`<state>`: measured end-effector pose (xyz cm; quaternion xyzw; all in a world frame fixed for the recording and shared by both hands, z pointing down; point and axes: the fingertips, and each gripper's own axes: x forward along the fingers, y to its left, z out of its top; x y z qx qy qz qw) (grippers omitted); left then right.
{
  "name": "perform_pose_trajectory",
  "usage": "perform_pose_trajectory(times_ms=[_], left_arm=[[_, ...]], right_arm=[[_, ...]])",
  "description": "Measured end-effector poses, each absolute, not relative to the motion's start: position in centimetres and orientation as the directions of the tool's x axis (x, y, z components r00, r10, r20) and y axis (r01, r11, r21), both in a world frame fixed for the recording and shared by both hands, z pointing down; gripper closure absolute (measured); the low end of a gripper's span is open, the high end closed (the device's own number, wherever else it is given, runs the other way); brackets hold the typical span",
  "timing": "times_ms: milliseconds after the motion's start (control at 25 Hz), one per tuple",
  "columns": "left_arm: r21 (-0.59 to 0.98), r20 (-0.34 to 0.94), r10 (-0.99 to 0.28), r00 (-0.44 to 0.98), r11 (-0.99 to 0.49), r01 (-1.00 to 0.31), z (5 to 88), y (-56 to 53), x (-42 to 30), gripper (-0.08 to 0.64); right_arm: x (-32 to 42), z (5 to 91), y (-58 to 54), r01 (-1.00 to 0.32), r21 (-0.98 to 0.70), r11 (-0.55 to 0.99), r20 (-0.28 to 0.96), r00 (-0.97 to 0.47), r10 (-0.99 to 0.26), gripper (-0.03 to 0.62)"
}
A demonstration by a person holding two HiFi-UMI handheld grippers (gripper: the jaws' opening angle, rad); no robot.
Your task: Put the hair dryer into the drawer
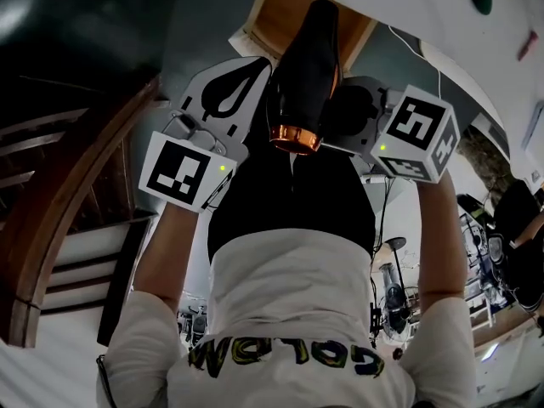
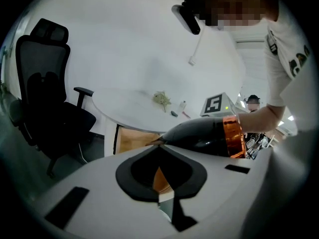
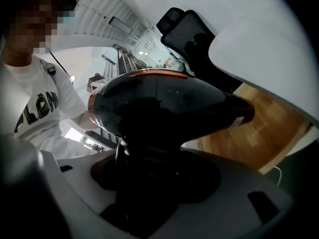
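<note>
Right gripper (image 3: 149, 183) clamped on the dryer (image 1: 304, 66) by its handle, nozzle aimed past the jaws at the open drawer (image 1: 274, 17), likely for lowering in; left gripper (image 2: 159, 176) closed, empty, just beside the barrel.

Hair dryer (image 1: 304, 66) is glossy black with a copper ring at the rear end. It is hanging in the air, nozzle pointing toward the drawer (image 1: 276, 15), handle sitting clamped in the right tongs (image 3: 144, 183). Drawer is standing open, showing bare wood inside, under the white tabletop (image 1: 408, 7).
</note>
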<state>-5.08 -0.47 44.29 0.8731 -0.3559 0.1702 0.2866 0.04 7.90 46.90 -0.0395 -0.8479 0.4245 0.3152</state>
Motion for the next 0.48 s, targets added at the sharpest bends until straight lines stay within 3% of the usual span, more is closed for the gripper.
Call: perform_pose_trajectory(times_ms=[480], left_arm=[[0.304,0.565,-0.485,0.668,-0.63,-0.715,46.7,-3.1,-5.4,0.549]], right_arm=[[0.6,52.2,3.7,-0.316,-0.607,0.729,0.686,-0.672,0.28,0.322]])
